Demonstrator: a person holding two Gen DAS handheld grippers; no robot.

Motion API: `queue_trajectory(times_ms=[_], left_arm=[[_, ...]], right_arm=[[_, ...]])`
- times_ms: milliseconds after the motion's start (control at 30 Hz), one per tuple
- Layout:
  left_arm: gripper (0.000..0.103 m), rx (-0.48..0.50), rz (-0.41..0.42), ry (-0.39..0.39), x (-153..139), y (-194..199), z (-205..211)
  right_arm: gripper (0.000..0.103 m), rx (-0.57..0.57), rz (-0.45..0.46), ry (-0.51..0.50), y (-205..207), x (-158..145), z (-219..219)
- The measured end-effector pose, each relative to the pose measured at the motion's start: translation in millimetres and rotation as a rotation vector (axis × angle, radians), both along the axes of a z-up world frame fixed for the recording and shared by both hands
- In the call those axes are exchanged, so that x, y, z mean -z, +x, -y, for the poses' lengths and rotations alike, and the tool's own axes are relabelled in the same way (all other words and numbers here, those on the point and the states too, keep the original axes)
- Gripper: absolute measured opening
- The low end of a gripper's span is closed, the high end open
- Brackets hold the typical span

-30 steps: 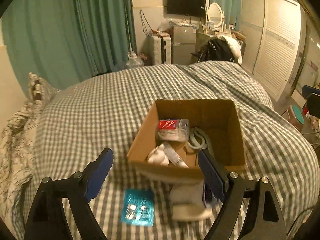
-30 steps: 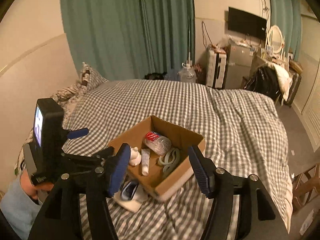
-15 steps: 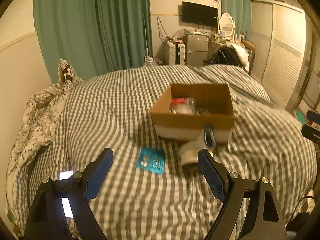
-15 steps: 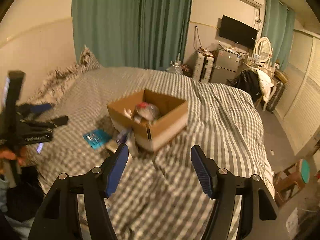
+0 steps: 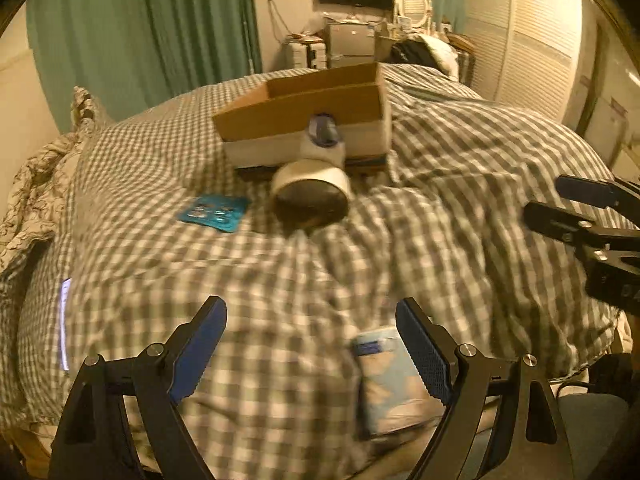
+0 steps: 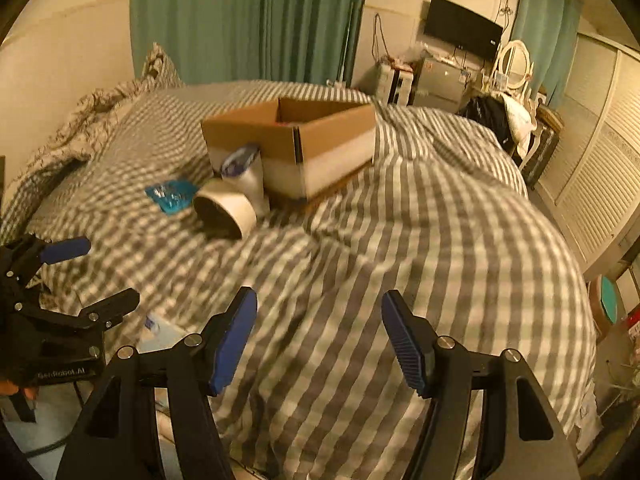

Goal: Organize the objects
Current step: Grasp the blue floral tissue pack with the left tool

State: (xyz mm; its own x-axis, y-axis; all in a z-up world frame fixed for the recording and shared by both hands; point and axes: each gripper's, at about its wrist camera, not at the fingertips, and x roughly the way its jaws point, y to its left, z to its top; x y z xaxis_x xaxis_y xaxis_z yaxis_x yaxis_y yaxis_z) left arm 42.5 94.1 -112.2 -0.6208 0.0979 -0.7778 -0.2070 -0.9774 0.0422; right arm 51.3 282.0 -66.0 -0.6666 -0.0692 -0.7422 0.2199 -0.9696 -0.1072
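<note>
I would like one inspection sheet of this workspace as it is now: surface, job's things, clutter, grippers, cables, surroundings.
Surface: bed under grey-white checked duvet, rumpled.
Job's things: open brown cardboard box; white roll of tape lying before it; white cup with blue item against its wall; teal flat packet; pale blue pack at near edge.
Clutter: nothing seen.
Grippers: left hand-held gripper and right hand-held gripper open, empty.
Cables: nothing seen on bed.
Surroundings: green curtains, wall television.

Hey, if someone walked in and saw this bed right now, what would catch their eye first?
Probably the open cardboard box sitting mid-bed on the checked duvet. Against its near side lies a white cup tipped over, with a bright blue packet flat on the duvet beside it. Both grippers, left and right, hang open and empty.
</note>
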Motion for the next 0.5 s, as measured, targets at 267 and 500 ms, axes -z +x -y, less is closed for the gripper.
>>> queue_trajectory(times_ms=[267,500], left_arm=[[0.084,0.118,0.078,-0.036,29.8,3.8,-40.0],[0.059,0.167,0.196,0.062,46.0,-4.8,-35.4]], right_arm=[[0.065,0.025,0.010,-0.014,-0.3,6.2,-6.5],[0.065,0.028,0.017,-0.018,-1.1,7.2,-8.4]])
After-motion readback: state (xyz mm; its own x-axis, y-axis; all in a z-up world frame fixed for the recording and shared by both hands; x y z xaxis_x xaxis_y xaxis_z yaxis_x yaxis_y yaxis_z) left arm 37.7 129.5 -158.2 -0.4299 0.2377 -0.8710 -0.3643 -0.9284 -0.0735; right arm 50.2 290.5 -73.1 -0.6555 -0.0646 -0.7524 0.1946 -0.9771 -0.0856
